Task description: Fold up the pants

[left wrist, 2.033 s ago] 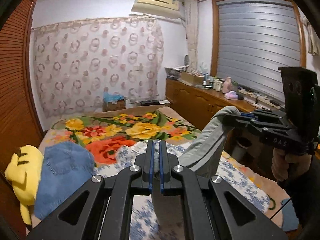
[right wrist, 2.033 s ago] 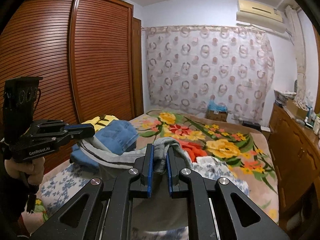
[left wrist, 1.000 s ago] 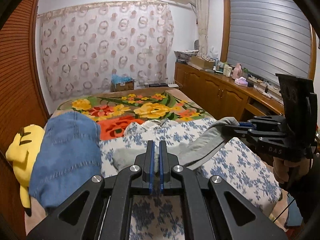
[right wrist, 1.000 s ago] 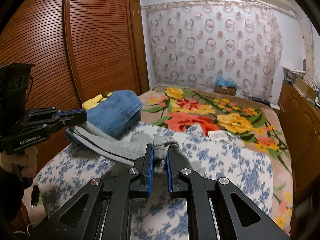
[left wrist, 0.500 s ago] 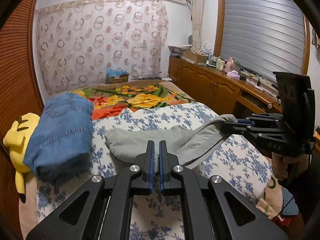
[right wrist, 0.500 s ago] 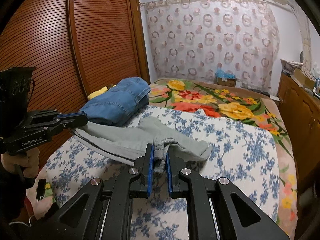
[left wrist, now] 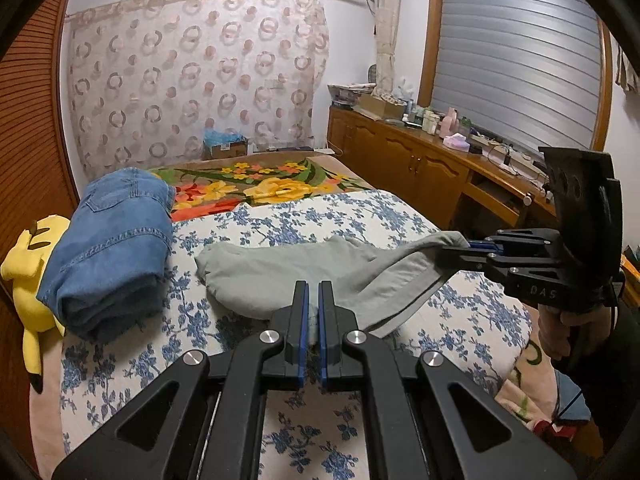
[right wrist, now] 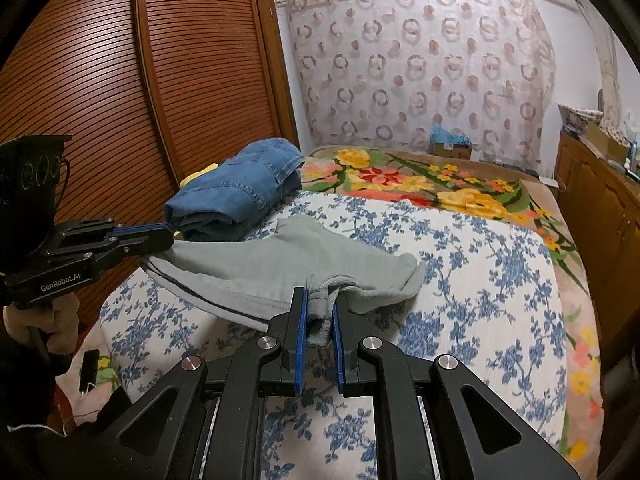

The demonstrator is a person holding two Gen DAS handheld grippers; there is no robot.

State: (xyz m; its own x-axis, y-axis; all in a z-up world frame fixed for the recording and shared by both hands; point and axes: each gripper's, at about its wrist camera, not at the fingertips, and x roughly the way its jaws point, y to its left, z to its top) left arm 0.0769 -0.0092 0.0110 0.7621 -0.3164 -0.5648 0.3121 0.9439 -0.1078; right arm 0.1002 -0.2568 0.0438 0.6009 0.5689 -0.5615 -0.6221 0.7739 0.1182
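Grey pants (left wrist: pixel 280 276) lie across the blue-flowered bedspread (left wrist: pixel 304 220), their far part resting on it; they also show in the right wrist view (right wrist: pixel 260 264). My left gripper (left wrist: pixel 311 312) is shut on one near edge of the pants, held a little above the bed. My right gripper (right wrist: pixel 320 312) is shut on the other near edge, a bunched waistband. Each gripper shows in the other's view, the right one (left wrist: pixel 456 250) and the left one (right wrist: pixel 166 236), with the cloth stretched between them.
Folded blue jeans (left wrist: pixel 112 240) lie at the bed's left side beside a yellow plush toy (left wrist: pixel 28 276). A flowered blanket (left wrist: pixel 256 184) covers the far end. A wooden sideboard (left wrist: pixel 420 160) stands right, a slatted wardrobe (right wrist: pixel 160 80) left.
Both grippers have lowered and pulled back toward the bed's near edge with the pants. The pants, first hanging in the air, now lie spread on the bedspread.
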